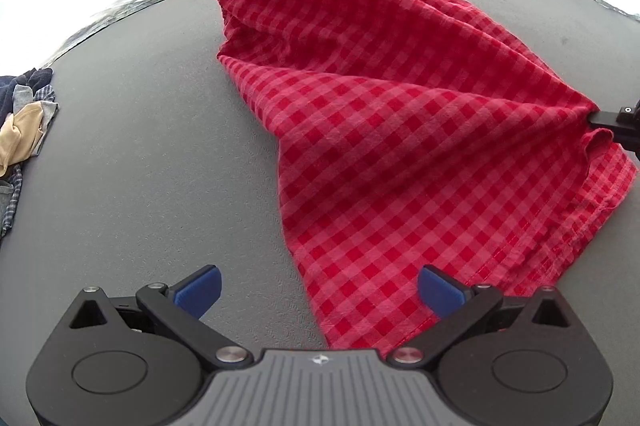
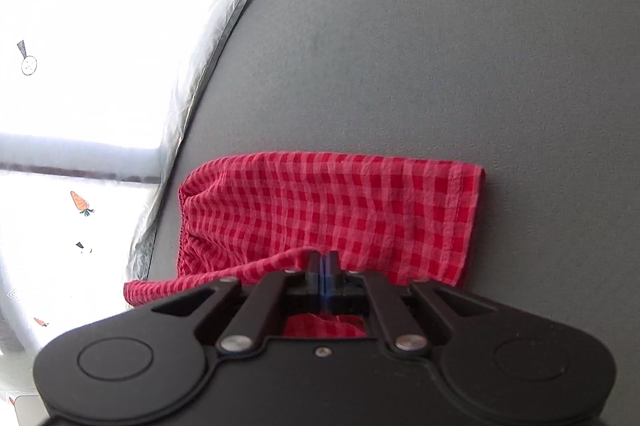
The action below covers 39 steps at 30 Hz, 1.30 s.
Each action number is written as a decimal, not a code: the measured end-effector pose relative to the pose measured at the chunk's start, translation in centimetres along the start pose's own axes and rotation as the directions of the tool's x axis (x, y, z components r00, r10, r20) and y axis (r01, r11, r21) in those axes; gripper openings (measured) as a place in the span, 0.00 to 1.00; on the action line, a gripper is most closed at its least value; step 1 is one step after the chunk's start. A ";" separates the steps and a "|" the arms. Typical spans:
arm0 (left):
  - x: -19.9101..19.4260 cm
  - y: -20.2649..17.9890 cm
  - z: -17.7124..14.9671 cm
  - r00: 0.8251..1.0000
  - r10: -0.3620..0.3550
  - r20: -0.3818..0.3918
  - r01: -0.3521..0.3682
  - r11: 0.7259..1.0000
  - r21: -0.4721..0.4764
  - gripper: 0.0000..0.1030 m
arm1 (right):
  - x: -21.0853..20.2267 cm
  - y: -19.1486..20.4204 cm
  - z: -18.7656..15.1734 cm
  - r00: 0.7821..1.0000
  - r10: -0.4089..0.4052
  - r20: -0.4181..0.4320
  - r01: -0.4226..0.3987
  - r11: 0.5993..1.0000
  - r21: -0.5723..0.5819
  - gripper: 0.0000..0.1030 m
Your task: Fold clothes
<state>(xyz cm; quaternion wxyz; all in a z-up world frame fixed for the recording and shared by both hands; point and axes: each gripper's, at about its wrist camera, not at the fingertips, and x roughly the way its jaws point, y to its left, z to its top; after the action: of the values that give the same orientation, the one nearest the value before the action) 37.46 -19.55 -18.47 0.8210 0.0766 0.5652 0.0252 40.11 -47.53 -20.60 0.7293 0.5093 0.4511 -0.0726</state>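
Presently, the fold is judged barely begun: one edge of the garment is pinched, nothing is stacked.

Red checked shorts (image 1: pixel 400 130) are seen spread over the grey table (image 1: pixel 140 166) through the centre and right of the left wrist view, with the gathered waistband at upper centre. At the right edge of that view, bunched fabric is clamped by the right gripper (image 2: pixel 323 268), whose jaws are shown shut together on the cloth in its own view. The left gripper (image 1: pixel 318 292) is held at the bottom of its frame with jaws apart, the near hem lying between them, ungripped. A pile of other clothes (image 1: pixel 24 130) is noted at the left edge, evidently awaiting folding.
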 end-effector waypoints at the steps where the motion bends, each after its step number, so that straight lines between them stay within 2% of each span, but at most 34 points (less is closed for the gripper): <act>1: 0.0 -0.1 -0.1 1.000 -0.002 -0.001 0.002 1.000 0.004 1.00 | -0.3 -0.4 0.5 1.000 -0.004 0.019 0.004 1.000 0.006 0.01; 6: 0.1 -0.5 -0.5 1.000 -0.009 -0.018 0.010 1.000 0.011 1.00 | -1.5 -2.0 2.9 0.994 -0.042 0.097 0.041 0.999 0.011 0.01; 10: 0.2 -0.9 -0.7 0.999 -0.017 -0.029 0.017 1.000 0.018 1.00 | -1.6 -3.1 3.7 0.989 -0.099 0.109 0.100 0.995 0.000 0.01; 19: 0.5 -1.2 -1.0 0.997 -0.059 -0.053 0.060 0.998 0.004 1.00 | -1.7 -4.7 4.1 0.978 -0.166 0.130 0.171 0.985 -0.030 0.02; 26: 0.3 -1.0 -1.1 0.990 -0.133 -0.046 0.131 0.990 -0.045 0.99 | -2.4 -5.0 4.1 0.978 -0.162 0.135 0.173 0.982 -0.078 0.16; 31: 0.0 -1.4 -0.4 0.982 -0.185 -0.033 0.183 0.981 -0.060 0.86 | -2.6 -5.7 4.1 0.984 -0.132 0.123 0.143 0.986 -0.082 0.22; 33: 0.1 -1.7 -0.1 0.979 -0.199 -0.040 0.197 0.979 -0.059 0.74 | -2.4 -5.6 4.0 0.985 -0.129 0.117 0.140 0.986 -0.094 0.24; 36: 0.4 -2.2 0.0 0.972 -0.232 -0.046 0.230 0.972 -0.048 0.63 | -2.1 -5.3 3.8 0.986 -0.122 0.111 0.133 0.986 -0.105 0.29; 39: 0.6 -2.8 0.1 0.964 -0.260 -0.050 0.259 0.965 -0.032 0.57 | -1.7 -4.9 3.4 0.988 -0.121 0.098 0.132 0.984 -0.120 0.32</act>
<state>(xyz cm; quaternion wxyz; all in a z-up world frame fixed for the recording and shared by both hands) 37.63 -22.27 -19.42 0.8025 -0.0092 0.5920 -0.0733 38.35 -53.18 -22.39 0.7736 0.4286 0.4529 -0.1131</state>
